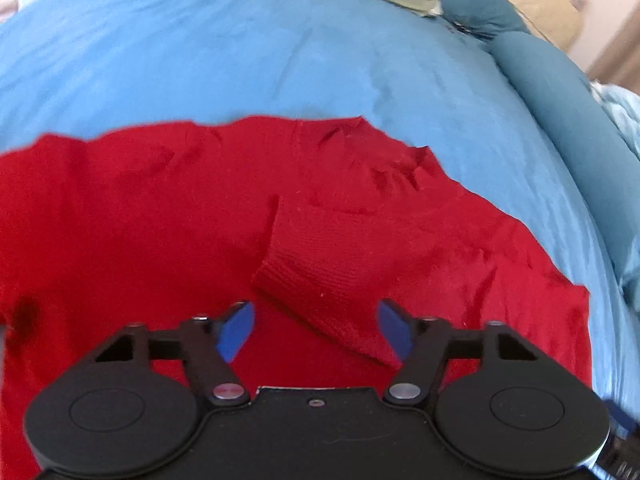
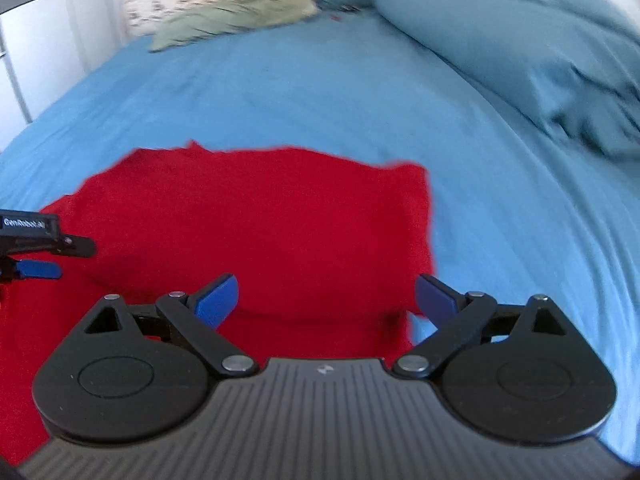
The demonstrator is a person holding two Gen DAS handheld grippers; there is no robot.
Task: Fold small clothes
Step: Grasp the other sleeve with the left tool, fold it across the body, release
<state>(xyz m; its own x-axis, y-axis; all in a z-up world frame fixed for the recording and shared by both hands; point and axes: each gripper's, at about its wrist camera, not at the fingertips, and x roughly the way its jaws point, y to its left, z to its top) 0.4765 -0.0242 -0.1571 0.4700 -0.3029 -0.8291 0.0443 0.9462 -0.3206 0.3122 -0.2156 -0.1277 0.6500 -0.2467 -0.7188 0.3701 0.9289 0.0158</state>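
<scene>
A small red knit sweater [image 1: 160,232] lies spread on a blue bed sheet [image 1: 240,48]. One ribbed sleeve [image 1: 320,276] is folded in across its body. My left gripper [image 1: 316,328] is open just above the sleeve cuff, holding nothing. In the right wrist view the same red sweater [image 2: 260,224] lies below my right gripper [image 2: 326,300], which is open and empty over the sweater's right edge. The left gripper's tip [image 2: 40,256] shows at the left edge of that view.
Teal pillows [image 1: 560,120] and a bunched duvet [image 2: 540,52] lie along the right of the bed. A pale patterned pillow [image 2: 228,4] is at the far end. A white cabinet [image 2: 40,60] stands at the far left.
</scene>
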